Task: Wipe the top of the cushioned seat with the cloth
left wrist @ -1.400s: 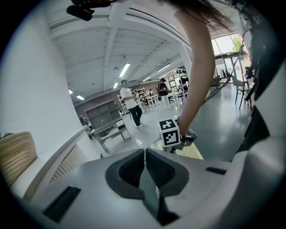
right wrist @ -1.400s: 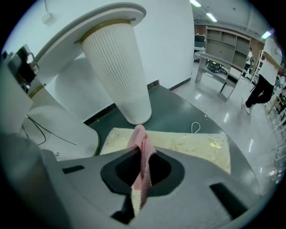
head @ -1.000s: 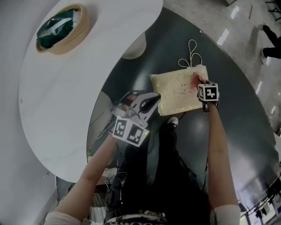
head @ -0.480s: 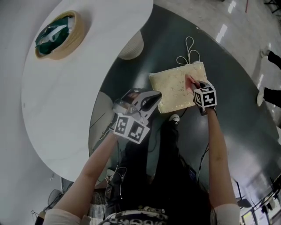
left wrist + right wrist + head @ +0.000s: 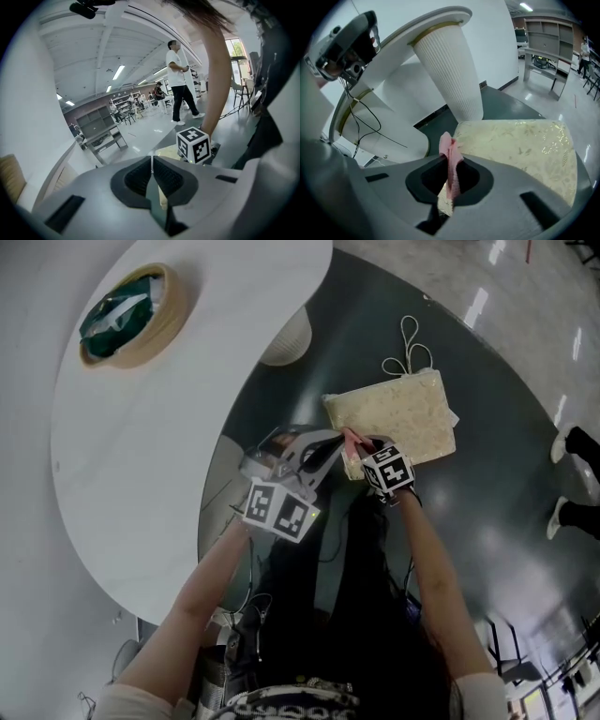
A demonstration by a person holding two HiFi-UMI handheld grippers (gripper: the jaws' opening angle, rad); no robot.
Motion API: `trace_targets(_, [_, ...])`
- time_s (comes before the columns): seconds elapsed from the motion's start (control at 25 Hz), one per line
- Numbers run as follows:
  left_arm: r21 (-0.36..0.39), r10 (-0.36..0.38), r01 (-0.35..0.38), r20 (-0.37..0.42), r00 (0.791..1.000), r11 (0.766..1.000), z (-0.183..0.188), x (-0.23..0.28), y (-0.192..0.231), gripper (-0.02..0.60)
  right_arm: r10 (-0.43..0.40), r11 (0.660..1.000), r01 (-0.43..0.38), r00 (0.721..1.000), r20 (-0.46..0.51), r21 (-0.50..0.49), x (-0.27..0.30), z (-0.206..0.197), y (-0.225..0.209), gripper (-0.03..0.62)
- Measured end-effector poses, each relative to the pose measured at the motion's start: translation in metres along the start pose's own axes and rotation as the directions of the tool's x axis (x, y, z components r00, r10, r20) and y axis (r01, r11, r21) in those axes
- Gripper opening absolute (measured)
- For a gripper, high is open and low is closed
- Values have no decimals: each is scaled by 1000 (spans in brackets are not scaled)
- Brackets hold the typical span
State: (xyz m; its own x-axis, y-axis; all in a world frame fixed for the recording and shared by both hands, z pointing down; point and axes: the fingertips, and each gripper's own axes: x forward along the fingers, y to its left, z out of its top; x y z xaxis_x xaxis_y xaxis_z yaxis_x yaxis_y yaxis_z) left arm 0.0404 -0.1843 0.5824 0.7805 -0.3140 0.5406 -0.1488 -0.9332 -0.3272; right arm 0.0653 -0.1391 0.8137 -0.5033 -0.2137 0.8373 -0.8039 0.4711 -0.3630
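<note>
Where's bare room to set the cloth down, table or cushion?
The white table is bare everywhere but the tan basket. The cushioned seat is free except its corner nearest you, crowded by the right gripper clamping the pink cloth, left gripper alongside.

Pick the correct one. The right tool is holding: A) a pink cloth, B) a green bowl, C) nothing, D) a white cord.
A: in the right gripper view, the right tool has its jaws closed on the pink cloth, at the edge of the cushioned seat.
</note>
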Motion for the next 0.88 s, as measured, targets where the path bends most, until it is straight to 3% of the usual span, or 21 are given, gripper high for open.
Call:
trace_targets(0.28, [-14,-9,9,-17,1000,1000,-8,-4,-5,14,-32,999,32,998,-51,7,8,-14,-15,9])
trace_targets(0.88, [-7,-32,32,-14,999,999,8,17,-19,14,-275,955,281,959,-70,95,-76,-32,-175,9])
